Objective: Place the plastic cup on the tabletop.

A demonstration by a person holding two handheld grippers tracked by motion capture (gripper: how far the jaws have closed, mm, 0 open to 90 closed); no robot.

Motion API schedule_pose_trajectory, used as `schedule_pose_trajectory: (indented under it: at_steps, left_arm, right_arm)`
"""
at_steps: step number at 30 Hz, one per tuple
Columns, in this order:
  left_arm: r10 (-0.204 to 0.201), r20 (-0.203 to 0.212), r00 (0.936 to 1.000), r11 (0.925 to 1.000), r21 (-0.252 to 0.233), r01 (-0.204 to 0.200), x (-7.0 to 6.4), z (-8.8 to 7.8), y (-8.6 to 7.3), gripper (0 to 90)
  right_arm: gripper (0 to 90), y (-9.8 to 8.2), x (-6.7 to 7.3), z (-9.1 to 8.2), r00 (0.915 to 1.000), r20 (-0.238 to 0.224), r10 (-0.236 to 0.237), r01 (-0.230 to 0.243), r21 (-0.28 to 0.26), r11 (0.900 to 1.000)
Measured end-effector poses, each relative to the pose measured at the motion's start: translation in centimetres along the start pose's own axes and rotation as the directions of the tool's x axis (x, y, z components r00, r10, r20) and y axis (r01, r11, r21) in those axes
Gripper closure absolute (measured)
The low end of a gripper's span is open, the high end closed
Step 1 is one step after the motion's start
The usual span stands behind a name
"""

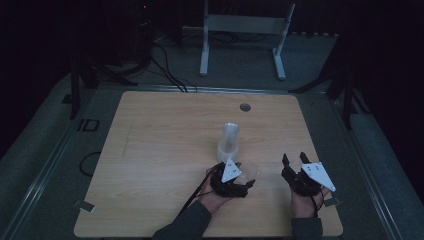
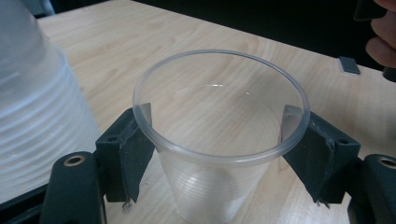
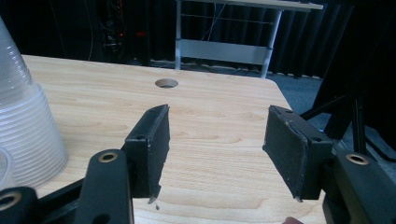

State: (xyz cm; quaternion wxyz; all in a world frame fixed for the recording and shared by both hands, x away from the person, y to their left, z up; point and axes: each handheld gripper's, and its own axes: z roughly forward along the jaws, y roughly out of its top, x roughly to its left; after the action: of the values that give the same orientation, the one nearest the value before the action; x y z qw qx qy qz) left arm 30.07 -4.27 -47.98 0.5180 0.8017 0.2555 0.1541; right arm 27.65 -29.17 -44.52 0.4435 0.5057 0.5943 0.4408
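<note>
A single clear plastic cup stands upright on the wooden table, with my left gripper around it. The two pads sit on either side just under the rim, and the cup keeps its round shape. In the high view this cup is just right of the left gripper. A tall stack of clear cups stands upside down right behind it, also close on the left in the left gripper view. My right gripper rests to the right, open and empty, with the cup stack at its left.
A round cable hole lies in the table's far middle. A small grey tab sits near the right front edge. A white metal stand and cables are on the floor beyond the table. The table's left half is bare wood.
</note>
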Motion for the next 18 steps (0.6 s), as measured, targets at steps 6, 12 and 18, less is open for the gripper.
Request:
schedule_pose_trajectory:
  at_steps: [6,12,18]
  left_arm:
    - [-0.028,0.01,0.9996,0.9992,0.027,0.028,0.24,0.17,-0.17,17.5]
    - [-0.029,0.019,0.9994,0.9989,0.037,0.028,0.28,-0.06,-0.35,14.8]
    - [-0.045,0.018,0.9988,0.9985,0.034,0.044,0.47,-0.52,-0.64,14.8]
  right_arm:
    - [39.6,-0.01,0.04,0.02,1.0,-0.001,-0.002,0.002,0.0,1.0]
    - [39.0,-0.02,0.04,0.01,1.0,-0.001,-0.004,0.004,0.002,1.0]
    - [38.1,-0.05,0.0,-0.01,1.0,-0.002,0.001,-0.001,0.002,1.0]
